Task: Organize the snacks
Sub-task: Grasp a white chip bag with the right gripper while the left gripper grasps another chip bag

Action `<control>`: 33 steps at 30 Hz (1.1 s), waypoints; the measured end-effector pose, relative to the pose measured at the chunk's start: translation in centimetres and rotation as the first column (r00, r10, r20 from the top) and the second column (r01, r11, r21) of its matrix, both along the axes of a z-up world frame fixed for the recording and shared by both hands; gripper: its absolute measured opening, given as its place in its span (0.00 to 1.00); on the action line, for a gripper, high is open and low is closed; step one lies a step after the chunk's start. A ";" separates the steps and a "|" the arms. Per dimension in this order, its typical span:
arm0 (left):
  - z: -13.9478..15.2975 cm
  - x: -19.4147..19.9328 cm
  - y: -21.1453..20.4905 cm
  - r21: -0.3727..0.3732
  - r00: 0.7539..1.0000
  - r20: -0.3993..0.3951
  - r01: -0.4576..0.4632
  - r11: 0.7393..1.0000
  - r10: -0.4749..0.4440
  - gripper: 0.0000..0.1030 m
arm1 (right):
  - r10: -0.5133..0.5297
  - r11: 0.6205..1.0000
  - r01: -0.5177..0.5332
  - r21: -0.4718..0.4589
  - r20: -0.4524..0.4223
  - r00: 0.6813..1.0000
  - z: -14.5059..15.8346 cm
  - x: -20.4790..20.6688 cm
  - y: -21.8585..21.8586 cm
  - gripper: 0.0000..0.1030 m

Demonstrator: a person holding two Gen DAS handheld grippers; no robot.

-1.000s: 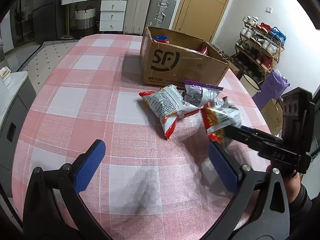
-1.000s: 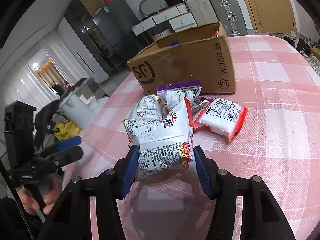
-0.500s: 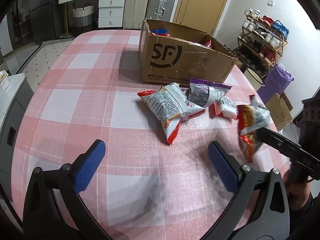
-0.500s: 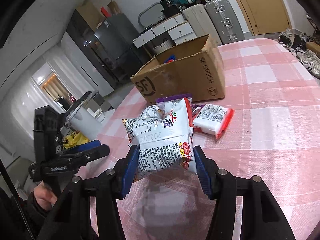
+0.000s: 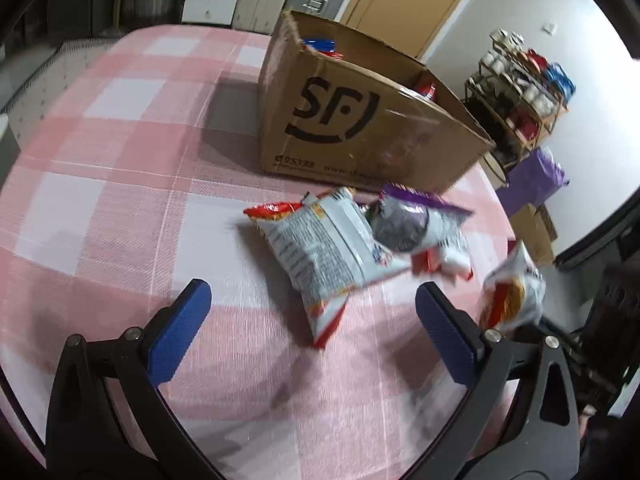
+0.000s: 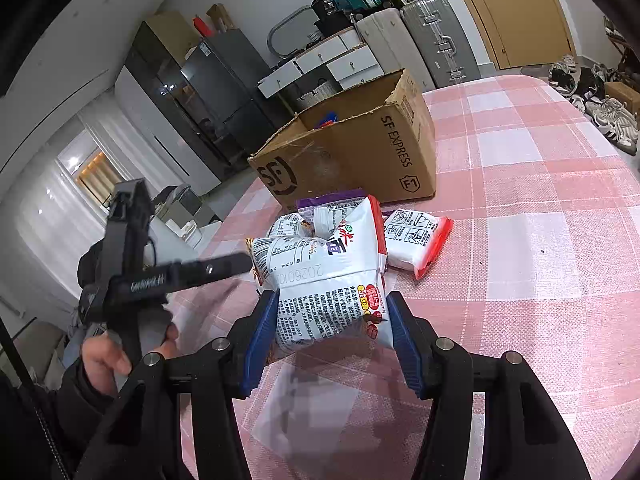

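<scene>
Your right tool (image 6: 332, 334) is gripping one white snack packet (image 6: 332, 280) above the counter (image 6: 540, 280), your left tool (image 5: 312, 332) is hanging wide and empty over three packets lying before the SF box (image 5: 360, 136).

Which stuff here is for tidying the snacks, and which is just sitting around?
For the job:
- held snack bag in the right gripper
- loose snack bags
- cardboard box
- left gripper, open

Just sitting around:
- suitcases
- white drawers
- shoe rack
- door
</scene>
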State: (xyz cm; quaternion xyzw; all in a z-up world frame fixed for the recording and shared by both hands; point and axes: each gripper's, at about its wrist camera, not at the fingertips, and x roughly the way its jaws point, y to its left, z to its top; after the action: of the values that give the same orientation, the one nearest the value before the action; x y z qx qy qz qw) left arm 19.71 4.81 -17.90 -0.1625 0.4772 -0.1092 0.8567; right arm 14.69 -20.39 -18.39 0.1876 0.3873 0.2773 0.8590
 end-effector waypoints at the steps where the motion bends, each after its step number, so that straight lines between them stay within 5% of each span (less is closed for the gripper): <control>1: -0.2 0.5 0.1 -0.007 1.000 -0.008 -0.006 1.000 0.006 0.98 | 0.001 1.000 -0.001 0.002 -0.001 1.000 0.0 0.0 0.0 0.54; 16: -2.1 4.7 -1.6 -0.008 0.997 -0.080 -0.006 1.000 0.006 0.96 | -0.007 1.000 0.007 0.022 -0.021 1.000 -0.8 0.6 -0.8 0.54; 21: -2.2 5.4 -1.4 -0.042 0.996 -0.084 -0.004 0.999 0.000 0.82 | -0.008 1.000 0.009 0.026 -0.019 1.000 -0.7 0.5 -1.1 0.54; 25: -2.1 5.5 -1.6 -0.049 0.995 -0.089 0.028 0.998 -0.033 0.56 | -0.014 0.999 0.014 0.031 -0.018 1.000 -0.7 0.6 -1.2 0.54; 28: -1.9 5.6 -2.3 -0.034 0.993 -0.086 0.084 0.996 -0.087 0.45 | -0.013 1.000 0.014 0.015 -0.021 1.000 -0.7 0.5 -1.1 0.54; 33: -1.2 4.8 -2.3 0.003 0.995 -0.060 0.086 0.996 -0.085 0.41 | -0.015 1.000 0.015 0.011 -0.011 1.000 -0.2 0.1 -1.0 0.54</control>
State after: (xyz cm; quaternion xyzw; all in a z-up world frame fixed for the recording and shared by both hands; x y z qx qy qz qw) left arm 24.51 2.46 -19.15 -0.1425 0.5096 -0.1395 0.8370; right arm 14.84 -21.41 -18.55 0.1967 0.3890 0.2719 0.8579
